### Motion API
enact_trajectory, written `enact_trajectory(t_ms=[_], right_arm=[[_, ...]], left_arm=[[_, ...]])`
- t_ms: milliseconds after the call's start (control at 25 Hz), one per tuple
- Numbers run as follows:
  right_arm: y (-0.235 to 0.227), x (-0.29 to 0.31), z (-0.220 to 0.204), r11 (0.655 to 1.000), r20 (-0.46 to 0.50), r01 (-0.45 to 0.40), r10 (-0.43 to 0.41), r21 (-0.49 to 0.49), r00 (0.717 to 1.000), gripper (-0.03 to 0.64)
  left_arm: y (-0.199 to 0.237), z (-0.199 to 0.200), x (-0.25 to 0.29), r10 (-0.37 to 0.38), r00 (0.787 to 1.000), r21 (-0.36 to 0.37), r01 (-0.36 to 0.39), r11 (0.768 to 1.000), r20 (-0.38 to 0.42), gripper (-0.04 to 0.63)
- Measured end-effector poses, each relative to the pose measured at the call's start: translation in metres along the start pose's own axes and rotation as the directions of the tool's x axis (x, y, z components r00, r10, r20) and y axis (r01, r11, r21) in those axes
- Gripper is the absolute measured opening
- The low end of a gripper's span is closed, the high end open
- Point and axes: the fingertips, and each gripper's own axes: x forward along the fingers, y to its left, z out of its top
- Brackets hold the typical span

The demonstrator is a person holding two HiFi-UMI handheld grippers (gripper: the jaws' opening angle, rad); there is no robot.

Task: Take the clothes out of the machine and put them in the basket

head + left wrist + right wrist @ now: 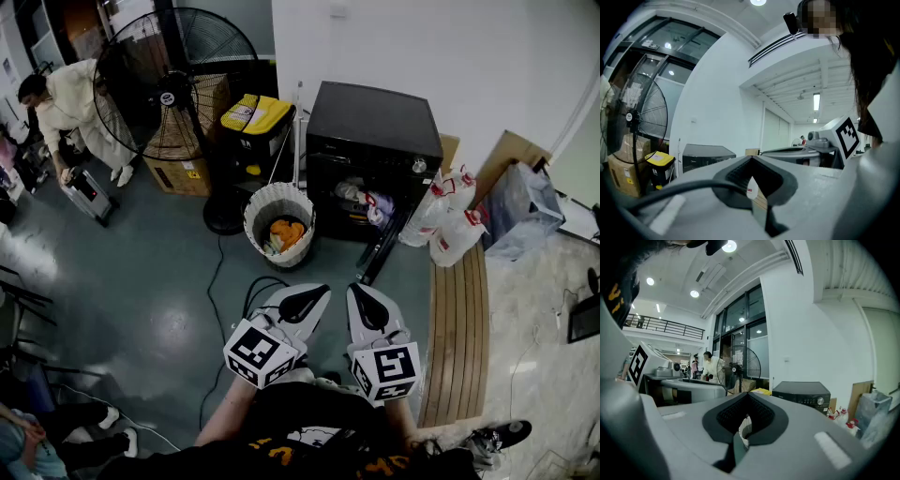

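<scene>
1. Pretty cluttered floor. A big black fan stands left of the machine, with a yellow-lidded bin and a cardboard box tucked in around it. A person in pale clothes is bending over at the far left.
2. On the machine's right there's a bunch of white detergent bottles with red caps, right beside its dropped-open door. Past those are a plastic bag and a wooden board lying on the floor.
3. A black cable snakes over the floor in front of the basket.
4. The basket is white and ribbed, just left of the machine's front, with something orange in it.
5. The clothes sit in the machine's open mouth, pale with a bit of red.
6. The left gripper and right gripper are held side by side close to the body. They point toward the basket and machine, well apart from both.
7. Both sets of fingers are pinched down to a thin slit, with nothing in them.
</scene>
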Motion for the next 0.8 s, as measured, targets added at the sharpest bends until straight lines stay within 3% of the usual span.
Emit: enact_trajectory(t_ms=[800], right_arm=[[0.019,0.019,-0.005,0.998,0.022,0.029,-0.031,0.056,0.999,0.021]], left_arm=[[0.019,-0.011,-0.019,-0.027,0.999,0.018,0.028,0.999,-0.029,0.0]])
